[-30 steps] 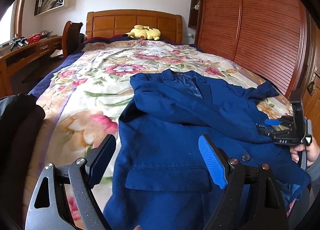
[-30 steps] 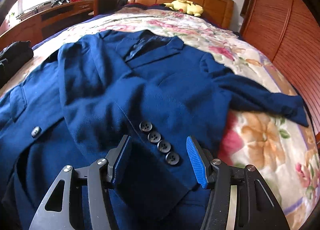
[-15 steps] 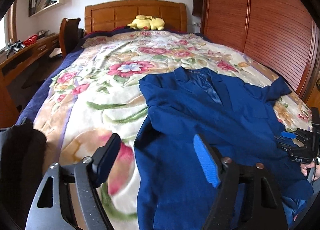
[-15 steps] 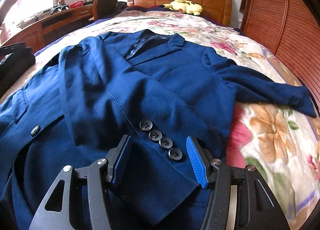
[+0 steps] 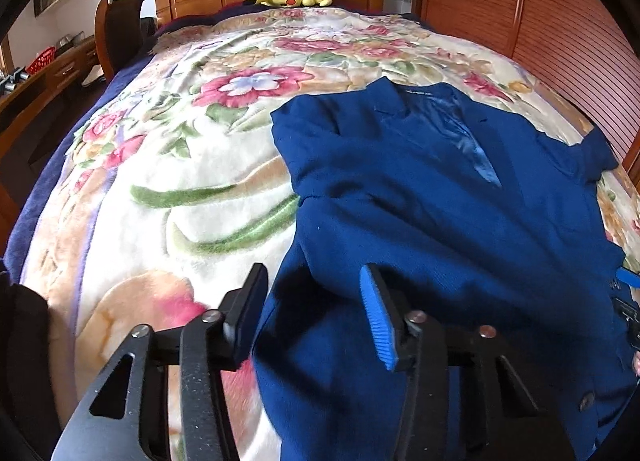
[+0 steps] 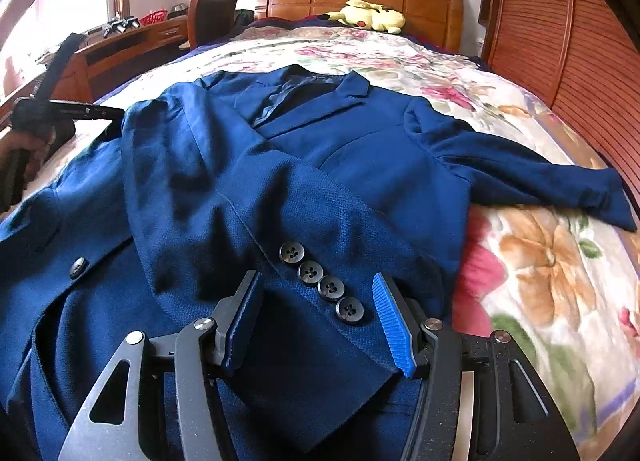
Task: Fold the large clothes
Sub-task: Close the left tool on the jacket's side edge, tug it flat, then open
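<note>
The left tongs are closing over the blue jacket's edge on the bed. The right tongs straddle its buttoned sleeve cuff, parted.

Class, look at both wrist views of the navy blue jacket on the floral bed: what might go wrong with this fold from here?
1. The left gripper is closing over the navy blue suit jacket's side edge; it may pinch the floral fleece blanket too.
2. The right gripper straddles the folded sleeve's cuff with four dark buttons without pinching it, so the sleeve might slip.
3. The other sleeve lies spread out and could drag.
</note>
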The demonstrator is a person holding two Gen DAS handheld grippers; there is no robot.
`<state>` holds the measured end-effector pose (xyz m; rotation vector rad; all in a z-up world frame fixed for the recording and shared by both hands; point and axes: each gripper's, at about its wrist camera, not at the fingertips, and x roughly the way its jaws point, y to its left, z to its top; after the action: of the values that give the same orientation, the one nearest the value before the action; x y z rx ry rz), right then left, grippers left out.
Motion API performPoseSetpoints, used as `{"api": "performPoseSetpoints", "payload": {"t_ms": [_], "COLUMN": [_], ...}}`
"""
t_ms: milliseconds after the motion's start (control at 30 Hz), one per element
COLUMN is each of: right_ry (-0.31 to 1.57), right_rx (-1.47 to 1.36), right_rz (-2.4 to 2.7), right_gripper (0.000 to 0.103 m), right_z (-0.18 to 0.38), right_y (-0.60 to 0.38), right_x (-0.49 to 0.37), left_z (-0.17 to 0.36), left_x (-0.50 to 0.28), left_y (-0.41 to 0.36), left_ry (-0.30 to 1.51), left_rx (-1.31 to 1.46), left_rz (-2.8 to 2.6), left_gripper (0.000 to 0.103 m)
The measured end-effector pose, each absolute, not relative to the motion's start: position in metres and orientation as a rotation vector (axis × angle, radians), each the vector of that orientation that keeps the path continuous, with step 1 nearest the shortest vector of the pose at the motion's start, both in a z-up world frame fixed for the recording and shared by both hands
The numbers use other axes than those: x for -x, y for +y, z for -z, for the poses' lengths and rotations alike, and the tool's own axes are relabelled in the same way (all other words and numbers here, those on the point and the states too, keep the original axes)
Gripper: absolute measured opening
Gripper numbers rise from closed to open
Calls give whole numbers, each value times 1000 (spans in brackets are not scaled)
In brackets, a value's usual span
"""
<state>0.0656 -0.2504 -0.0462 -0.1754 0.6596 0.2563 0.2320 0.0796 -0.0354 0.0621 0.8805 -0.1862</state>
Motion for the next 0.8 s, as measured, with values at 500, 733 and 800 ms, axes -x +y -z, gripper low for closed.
{"api": "performPoseSetpoints", "payload": {"t_ms": [500,733,800], "right_ry": [628,609,610], "right_rx": [149,111,116], "right_rz": [-269,-272,-271], "right_gripper": [59,59,59], "right_z": [43,42,42], "right_y": [-254,-262,-262], "right_x": [-61,-58,-59], "left_z": [29,34,28], "left_x": [-225,-217,-211], "left_y": [94,98,98], "left_ry": [841,824,801], "left_rx": [-127,-92,-84], "left_rz": [65,106,107], "left_gripper": [3,3,3]}}
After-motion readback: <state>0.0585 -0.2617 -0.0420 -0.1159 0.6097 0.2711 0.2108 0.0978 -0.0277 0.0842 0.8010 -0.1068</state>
